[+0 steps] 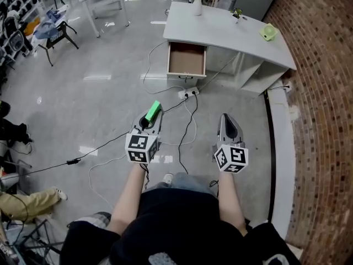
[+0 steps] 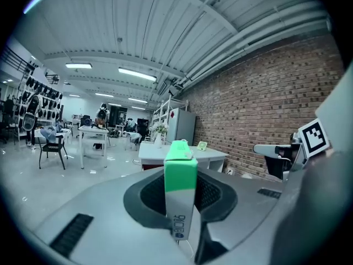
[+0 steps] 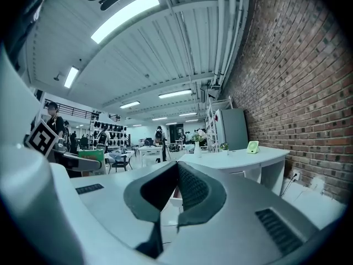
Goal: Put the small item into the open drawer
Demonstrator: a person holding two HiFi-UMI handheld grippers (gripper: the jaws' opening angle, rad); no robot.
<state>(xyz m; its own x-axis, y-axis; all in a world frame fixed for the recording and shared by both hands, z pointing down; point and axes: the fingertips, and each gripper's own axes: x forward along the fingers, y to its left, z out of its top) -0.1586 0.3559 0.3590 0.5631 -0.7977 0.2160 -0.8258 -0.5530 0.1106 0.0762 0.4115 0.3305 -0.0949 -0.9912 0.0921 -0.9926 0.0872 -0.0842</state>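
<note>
Clamping a small box (image 2: 181,186), your left gripper (image 1: 150,120) has its jaws pressed on the box's two flat sides. The white end sits back between the pads, and the green end pokes out past the fingertips. From the head view, the box (image 1: 154,111) is held in the air over the grey floor (image 1: 99,93), well apart from the white surface (image 1: 231,32) ahead of you.

Your right gripper (image 1: 227,120) is level with the left one and a little to its side. Its jaws are closed together with nothing between them, as the right gripper view (image 3: 176,189) shows.

The drawer (image 1: 187,58) stands pulled out at the near edge of the surface, close to its left corner. Its brown inside looks bare. A vase (image 1: 197,5) of flowers stands near the far left corner of the surface, and a small green object (image 1: 268,32) sits toward its right edge. A power strip (image 1: 190,93) with trailing cables lies on the floor just in front of the drawer.
</note>
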